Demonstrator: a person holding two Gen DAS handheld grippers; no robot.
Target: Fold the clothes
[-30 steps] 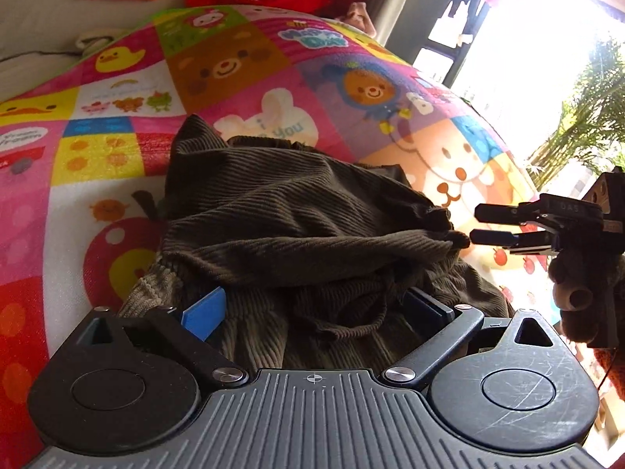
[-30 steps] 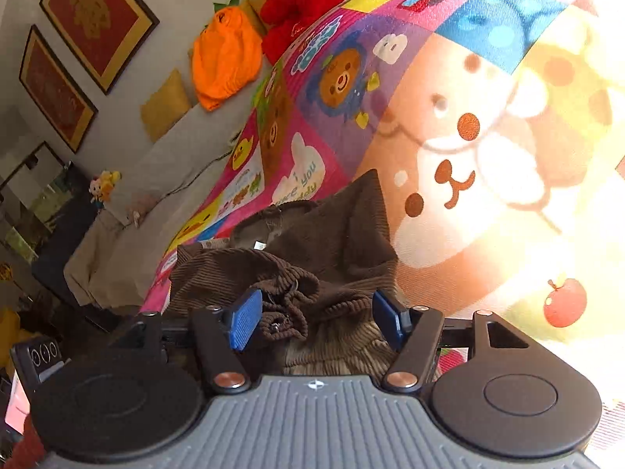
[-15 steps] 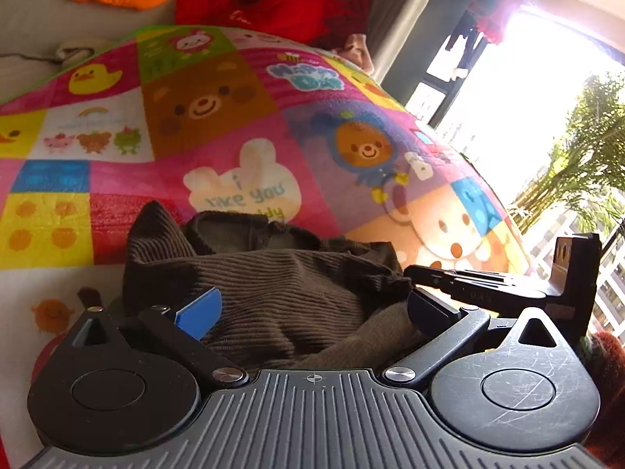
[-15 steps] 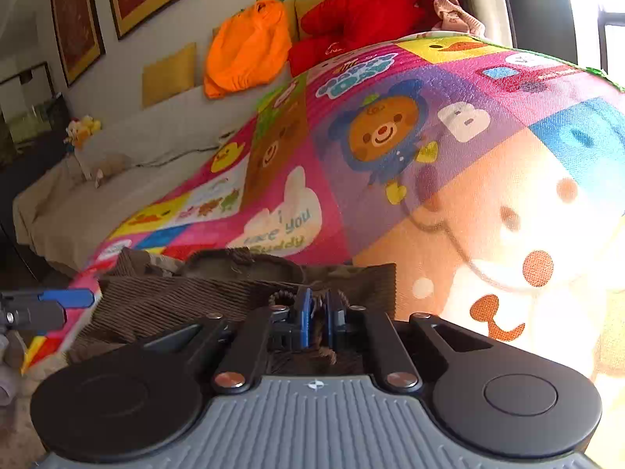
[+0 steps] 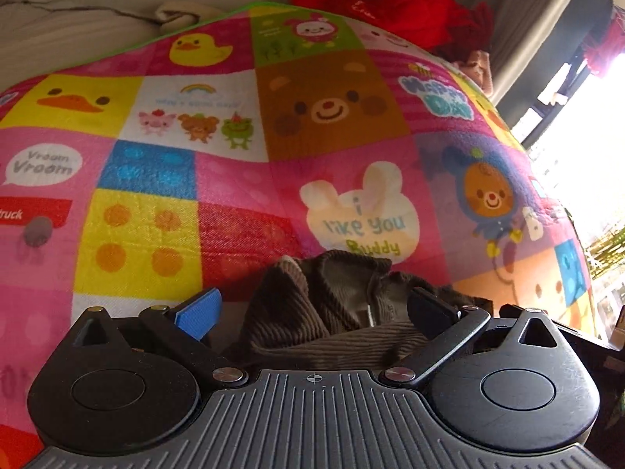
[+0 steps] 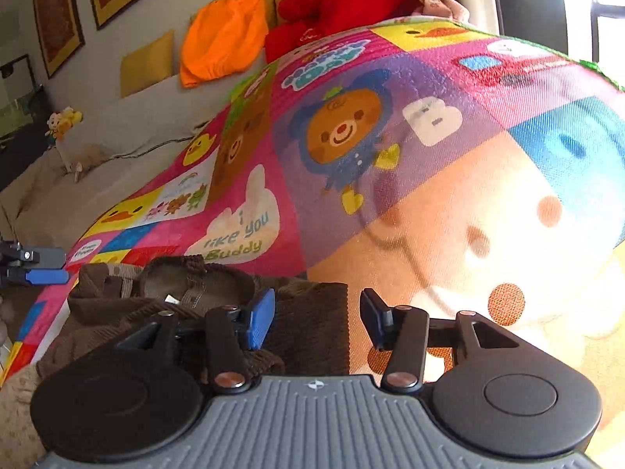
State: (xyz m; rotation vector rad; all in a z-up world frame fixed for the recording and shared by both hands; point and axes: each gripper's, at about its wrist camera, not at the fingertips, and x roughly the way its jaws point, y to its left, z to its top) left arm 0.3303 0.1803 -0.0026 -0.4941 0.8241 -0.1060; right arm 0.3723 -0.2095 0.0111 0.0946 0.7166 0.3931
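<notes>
One brown garment (image 5: pixel 336 312), two hand-held grippers (image 5: pixel 312 312)

Brown corduroy garment (image 5: pixel 312 312) bunched on cartoon play mat (image 5: pixel 234 156), between the left gripper's (image 5: pixel 312 312) spread fingers (image 5: pixel 199 314)

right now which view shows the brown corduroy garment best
The right wrist view: the brown corduroy garment shows its spread and folded edge. The left wrist view catches only a bunched part between the open fingers.

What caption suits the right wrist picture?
Open right gripper poised over brown corduroy garment lying on a colourful cartoon mat.
</notes>
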